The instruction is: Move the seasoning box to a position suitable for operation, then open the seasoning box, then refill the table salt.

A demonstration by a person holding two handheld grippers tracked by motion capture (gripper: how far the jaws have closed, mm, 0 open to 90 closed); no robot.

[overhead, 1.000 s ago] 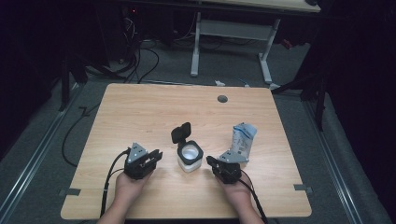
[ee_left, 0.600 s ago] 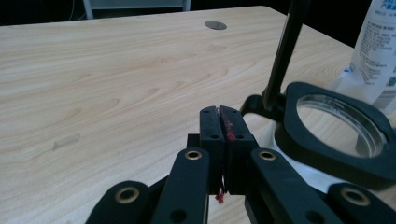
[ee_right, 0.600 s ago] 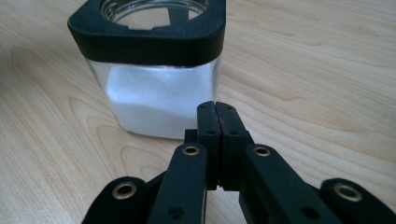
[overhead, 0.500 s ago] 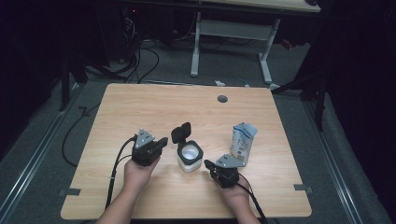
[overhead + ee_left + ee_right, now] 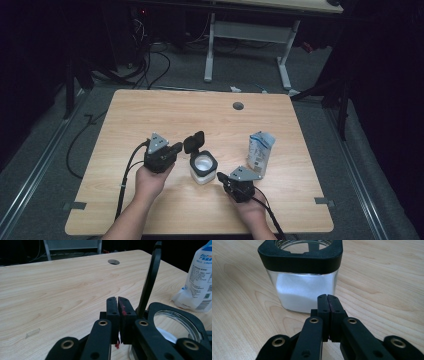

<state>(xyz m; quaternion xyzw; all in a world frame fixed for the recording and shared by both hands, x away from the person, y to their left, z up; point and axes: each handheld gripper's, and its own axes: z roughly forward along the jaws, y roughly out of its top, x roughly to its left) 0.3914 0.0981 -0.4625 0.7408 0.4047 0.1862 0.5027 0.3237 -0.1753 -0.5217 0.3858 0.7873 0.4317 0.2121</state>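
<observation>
A square glass jar [image 5: 203, 167] with a black rim holds white powder and stands at the table's middle front. Its hinged black lid [image 5: 194, 142] stands open and upright. My left gripper [image 5: 177, 148] hangs just left of the lid, shut with nothing between its pads. In the left gripper view the shut jaws [image 5: 117, 298] sit close beside the lid [image 5: 151, 277] and the jar rim [image 5: 160, 306]. My right gripper [image 5: 221, 176] lies low at the jar's front right, also shut and empty. Its tips [image 5: 327, 296] are almost against the jar wall [image 5: 304, 290].
A white and blue pouch [image 5: 260, 152] stands upright to the right of the jar, also in the left gripper view [image 5: 200, 277]. The wooden table [image 5: 200, 110] has a cable hole [image 5: 238, 105] near its far edge. Cables trail from both grippers toward the front edge.
My left gripper has risen and moved forward and right, up to the jar's open lid. The right gripper, jar and pouch have kept still.
</observation>
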